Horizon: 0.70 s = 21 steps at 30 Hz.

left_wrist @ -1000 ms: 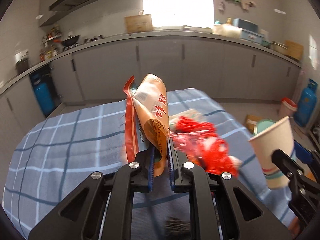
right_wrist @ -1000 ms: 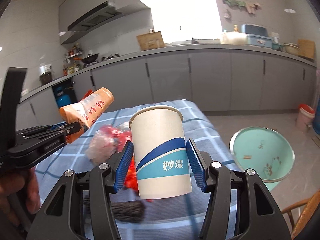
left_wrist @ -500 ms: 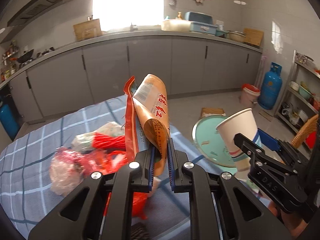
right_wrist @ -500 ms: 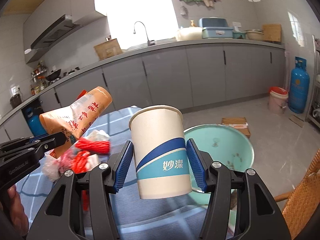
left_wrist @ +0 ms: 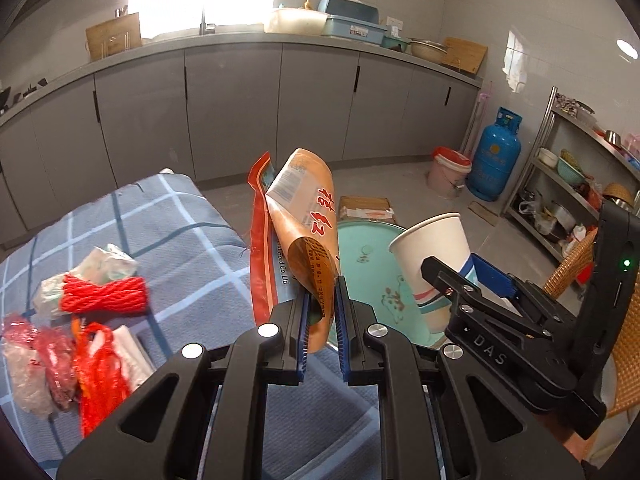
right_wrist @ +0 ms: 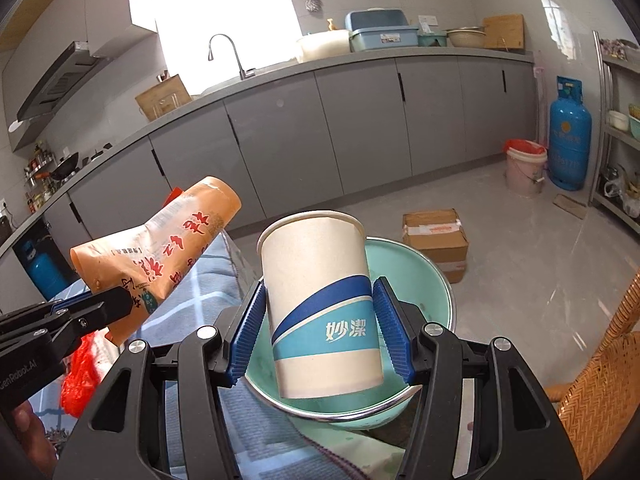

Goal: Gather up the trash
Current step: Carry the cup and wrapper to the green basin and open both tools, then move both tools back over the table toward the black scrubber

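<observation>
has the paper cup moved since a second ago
Yes. The cup, shut in the right gripper, went from over the table to over the green basin.

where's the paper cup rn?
Paper cup sits upright in the right tongs, over the green basin; in the left wrist view it's right of the orange wrapper.

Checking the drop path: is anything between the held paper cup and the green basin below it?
Nothing visible. The right gripper holds the paper cup upright directly in front of the green basin, whose open mouth shows beneath it. The orange wrapper sits off to the side.
</observation>
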### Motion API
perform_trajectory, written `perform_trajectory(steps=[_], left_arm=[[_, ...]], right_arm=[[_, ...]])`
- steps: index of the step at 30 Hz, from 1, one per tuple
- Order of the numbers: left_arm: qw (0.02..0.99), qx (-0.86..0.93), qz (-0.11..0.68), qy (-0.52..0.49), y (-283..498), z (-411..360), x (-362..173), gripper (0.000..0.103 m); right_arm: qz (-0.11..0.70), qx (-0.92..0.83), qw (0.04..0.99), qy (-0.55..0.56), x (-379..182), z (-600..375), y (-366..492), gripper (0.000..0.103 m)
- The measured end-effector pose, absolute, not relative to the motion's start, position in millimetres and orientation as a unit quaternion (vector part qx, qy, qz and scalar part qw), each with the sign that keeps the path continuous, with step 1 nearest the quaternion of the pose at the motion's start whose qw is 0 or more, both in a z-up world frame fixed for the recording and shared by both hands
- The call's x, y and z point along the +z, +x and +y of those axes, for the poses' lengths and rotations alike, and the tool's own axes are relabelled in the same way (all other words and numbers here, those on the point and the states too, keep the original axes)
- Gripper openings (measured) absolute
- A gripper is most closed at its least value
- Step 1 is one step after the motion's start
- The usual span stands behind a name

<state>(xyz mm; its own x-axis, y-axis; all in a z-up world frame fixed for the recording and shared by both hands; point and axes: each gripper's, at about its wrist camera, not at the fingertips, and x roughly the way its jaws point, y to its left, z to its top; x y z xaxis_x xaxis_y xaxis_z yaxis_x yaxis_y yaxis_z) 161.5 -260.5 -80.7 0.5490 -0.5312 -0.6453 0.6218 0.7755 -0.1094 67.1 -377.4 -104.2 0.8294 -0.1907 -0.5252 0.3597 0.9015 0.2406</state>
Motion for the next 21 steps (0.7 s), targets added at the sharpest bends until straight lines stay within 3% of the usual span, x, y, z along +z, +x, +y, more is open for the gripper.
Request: perform_trajectory(steps=[7,9,12,16,21], left_arm=[[0.863,-0.354,0.352,0.071,164.3,-288.1,-96.3,0.016],[0.863,-0.353,0.354,0.079,164.2,-292.2,-102.1,0.031],[0.858,-0.359,0.357,0.085,165.2,-294.9,-109.7,0.046],[0.862,-0.347,0.358,0.089,165.2,-286.1,-111.7,0.052],[0.880,-0.316,0.342,0.094,154.2,-254.7,-102.7,0.070]], right_arm=[[0.265,-0.159,0.935,0.172,-118.8,-396.1,77.6,0.057],[0.270,-0.159,0.934,0.170,-123.9,-401.6,81.4,0.059],[0.267,-0.172,0.933,0.171,-128.5,-408.4,81.1,0.074],[0.267,-0.182,0.929,0.181,-129.1,-411.9,73.7,0.074],[0.258,-0.190,0.924,0.208,-123.0,-407.0,53.8,0.079]])
